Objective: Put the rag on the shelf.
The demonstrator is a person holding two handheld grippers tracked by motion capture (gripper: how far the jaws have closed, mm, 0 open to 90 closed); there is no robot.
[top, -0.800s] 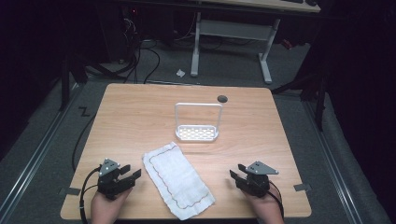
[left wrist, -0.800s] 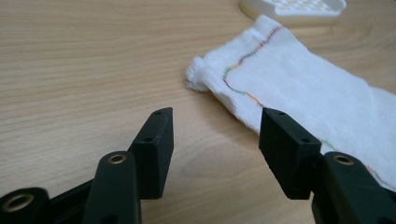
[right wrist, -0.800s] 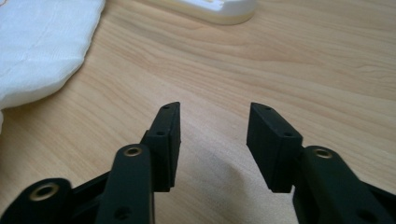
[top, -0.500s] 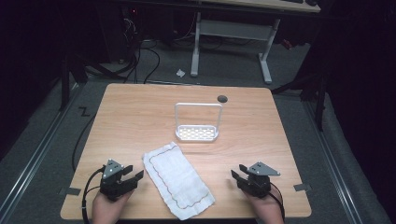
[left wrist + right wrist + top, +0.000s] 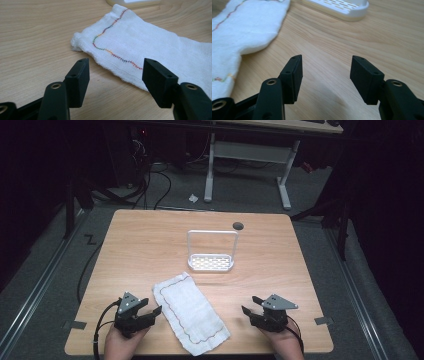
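Observation:
A white cloth point(image 5: 190, 312) with coloured stitching along its border lies flat and slanted on the wooden table point(image 5: 150, 240), near the front edge. My left gripper point(image 5: 152, 312) rests just left of the cloth, open, its jaws pointing at the cloth's long edge point(image 5: 117, 72). In the left gripper view the gripper point(image 5: 116, 71) has nothing between its jaws. My right gripper point(image 5: 248, 306) sits to the right of the cloth, open and empty. In the right gripper view the gripper point(image 5: 325, 67) is over bare wood, with the cloth point(image 5: 239, 32) off to its left.
A small white rack point(image 5: 211, 251) with a slotted base and an upright wire frame stands behind the cloth at the table's middle. A dark round cable hole point(image 5: 238, 225) lies near the far edge. Beyond the table a desk frame point(image 5: 245, 165) and cables stand on the floor.
My left gripper has crept slightly right toward the cloth. The right gripper and the cloth have stayed put.

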